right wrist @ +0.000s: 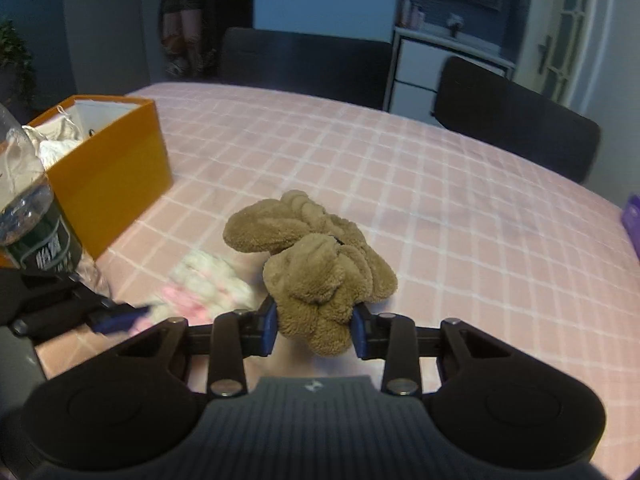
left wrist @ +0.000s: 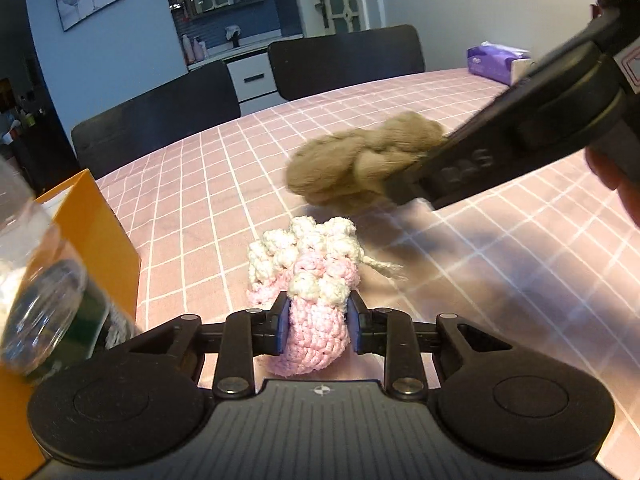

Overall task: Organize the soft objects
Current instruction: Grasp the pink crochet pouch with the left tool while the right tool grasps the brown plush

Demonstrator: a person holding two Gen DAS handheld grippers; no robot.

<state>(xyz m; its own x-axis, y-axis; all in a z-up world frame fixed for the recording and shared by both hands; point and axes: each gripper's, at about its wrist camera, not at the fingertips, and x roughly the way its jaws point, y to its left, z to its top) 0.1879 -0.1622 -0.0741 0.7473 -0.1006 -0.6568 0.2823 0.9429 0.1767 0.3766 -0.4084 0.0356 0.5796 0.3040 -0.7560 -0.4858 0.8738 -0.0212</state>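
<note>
Left wrist view first: the left tool has its blue pads pressed on both sides of one pink-and-white crocheted piece, narrowed down tight on it at centre frame over the pink checked table. At two o'clock the right tool comes in blurred, clamped on one brown plush item. At nine o'clock stands one orange box, its contents out of sight from here, with one clear plastic bottle in front of it. One purple tissue pack sits far off at one o'clock, and two dark chairs line the far edge. Over to the right wrist view: the right tool squeezes the brown plush item between its pads, partly closed, the plush bulging above them. The crocheted piece shows blurred at nine o'clock of it, with the left tool on it. The orange box at ten o'clock is open-topped and holds white soft things, count unclear; the bottle stands just in front.
</note>
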